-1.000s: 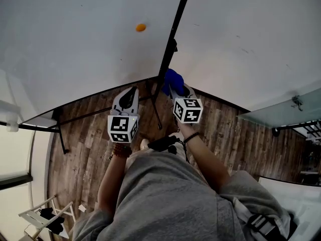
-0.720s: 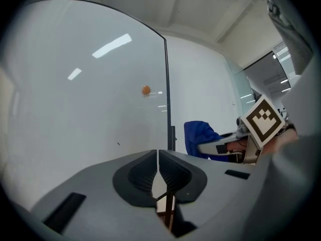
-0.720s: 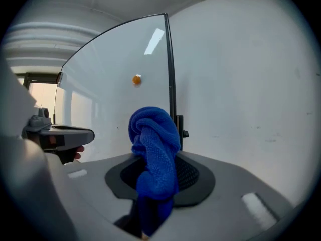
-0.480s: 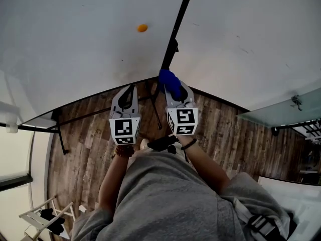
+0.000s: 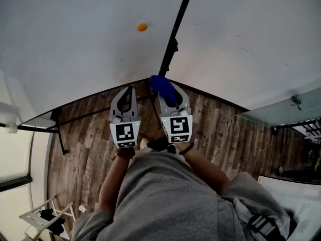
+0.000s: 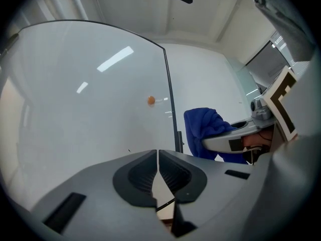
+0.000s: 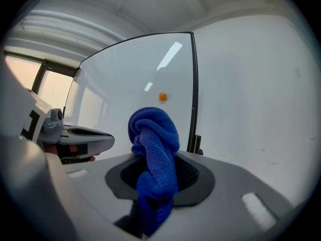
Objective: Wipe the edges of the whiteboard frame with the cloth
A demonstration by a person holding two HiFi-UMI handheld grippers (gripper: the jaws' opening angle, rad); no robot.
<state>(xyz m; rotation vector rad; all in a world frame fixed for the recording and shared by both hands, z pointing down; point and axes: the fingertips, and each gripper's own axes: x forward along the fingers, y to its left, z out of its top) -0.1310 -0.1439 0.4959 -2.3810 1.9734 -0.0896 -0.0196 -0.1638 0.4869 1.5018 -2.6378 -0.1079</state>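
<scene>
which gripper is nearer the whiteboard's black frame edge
Right. The right gripper, shut on the blue cloth, sits at the bottom of the frame edge; the left gripper hangs off to its left.

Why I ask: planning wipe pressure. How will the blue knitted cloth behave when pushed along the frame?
Likely floppy: the blue knitted cloth bunches and droops over the right tongs. Probably light, since a pinch holds it up. Its looped weave should drag rather than slide on the black whiteboard frame.
</scene>
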